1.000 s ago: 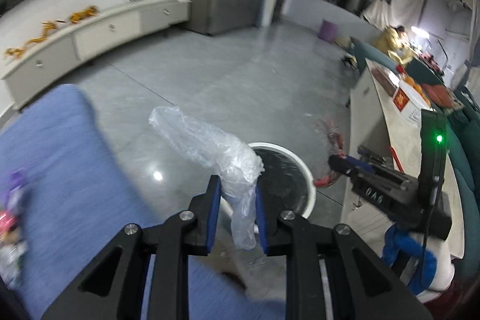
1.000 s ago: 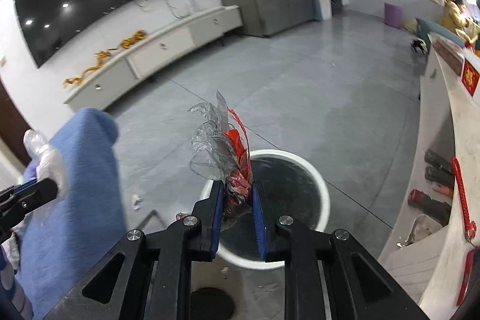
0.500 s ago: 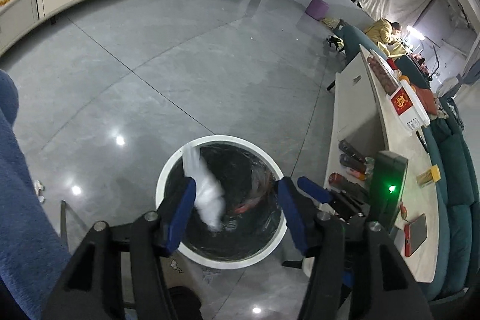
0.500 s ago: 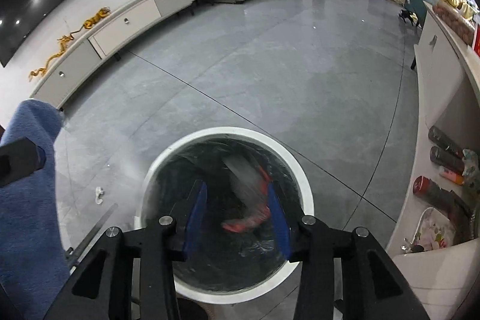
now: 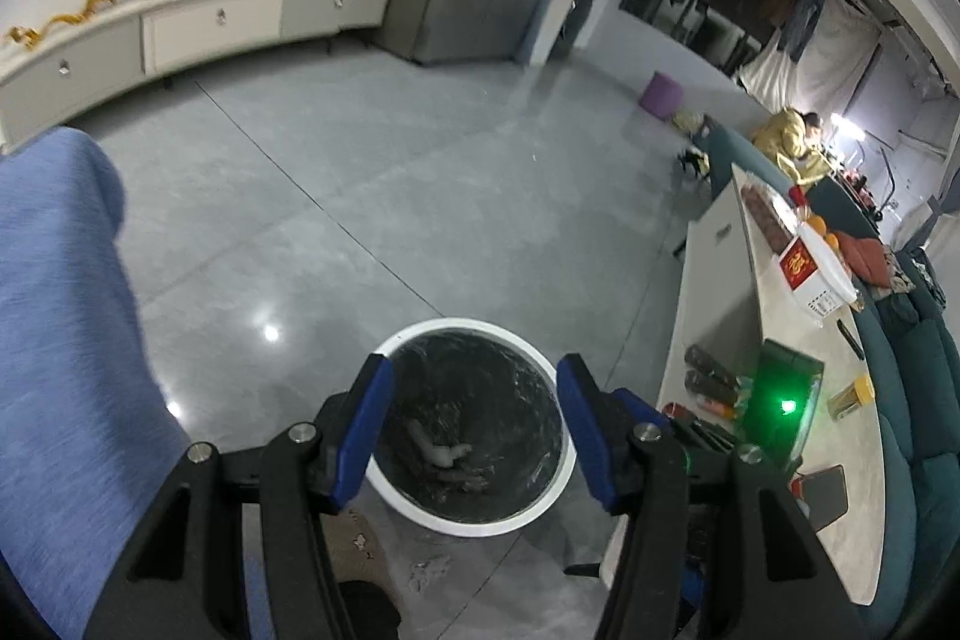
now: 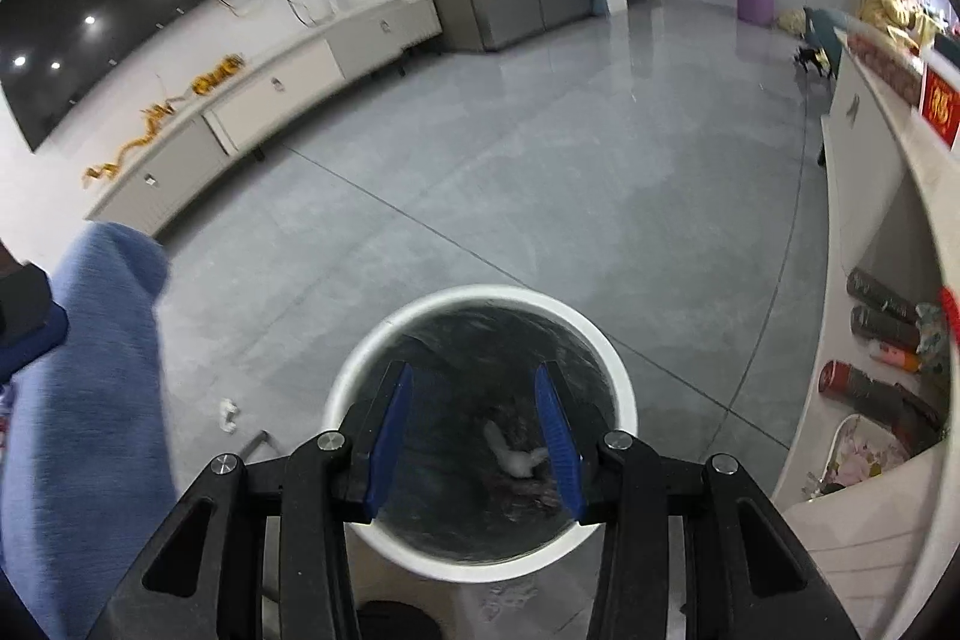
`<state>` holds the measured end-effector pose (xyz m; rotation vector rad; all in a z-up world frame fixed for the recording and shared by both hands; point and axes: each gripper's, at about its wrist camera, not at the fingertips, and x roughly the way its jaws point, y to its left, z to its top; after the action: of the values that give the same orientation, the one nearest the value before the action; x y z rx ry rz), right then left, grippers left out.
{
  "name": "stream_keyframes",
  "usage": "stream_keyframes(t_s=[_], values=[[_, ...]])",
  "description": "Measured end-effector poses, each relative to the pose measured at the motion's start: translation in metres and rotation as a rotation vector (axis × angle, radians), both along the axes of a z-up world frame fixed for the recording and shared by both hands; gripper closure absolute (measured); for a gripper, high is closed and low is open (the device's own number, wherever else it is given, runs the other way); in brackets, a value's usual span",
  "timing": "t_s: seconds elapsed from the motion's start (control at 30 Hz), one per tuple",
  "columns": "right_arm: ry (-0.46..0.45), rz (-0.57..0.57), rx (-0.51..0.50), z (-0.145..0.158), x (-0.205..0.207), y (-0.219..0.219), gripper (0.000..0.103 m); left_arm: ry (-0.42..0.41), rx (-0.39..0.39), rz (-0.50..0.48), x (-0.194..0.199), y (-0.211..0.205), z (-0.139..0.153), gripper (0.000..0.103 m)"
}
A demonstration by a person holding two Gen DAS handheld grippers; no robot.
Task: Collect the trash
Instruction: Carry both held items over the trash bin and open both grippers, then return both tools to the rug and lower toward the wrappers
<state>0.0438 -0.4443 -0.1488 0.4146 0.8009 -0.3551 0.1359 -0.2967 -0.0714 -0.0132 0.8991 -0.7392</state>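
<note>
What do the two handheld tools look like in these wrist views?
Both match: the left tool and right tool have black angular linkage arms with silver screws and triangular cut-outs, ending in flat blue pads. The right tool's body shows a green light.

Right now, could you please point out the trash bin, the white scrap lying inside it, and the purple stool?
trash bin (image 6: pixel 624 388): right wrist view, white rim.
white scrap (image 6: pixel 517 459): right wrist view, its middle.
purple stool (image 5: pixel 660 95): left wrist view, its side.
</note>
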Motion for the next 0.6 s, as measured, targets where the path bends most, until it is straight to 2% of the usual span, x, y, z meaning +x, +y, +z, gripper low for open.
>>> stream_keyframes(t_s=[0.27, 0.6], values=[[-0.143, 0.059, -0.009, 0.067, -0.024, 0.057, 0.058, -0.122, -0.006, 0.057, -0.049, 0.057, 0.057, 0.048], [-0.257, 0.181, -0.042, 0.131, -0.036, 0.136, 0.058, -0.229, -0.018, 0.171, -0.089, 0.164, 0.096, 0.046]])
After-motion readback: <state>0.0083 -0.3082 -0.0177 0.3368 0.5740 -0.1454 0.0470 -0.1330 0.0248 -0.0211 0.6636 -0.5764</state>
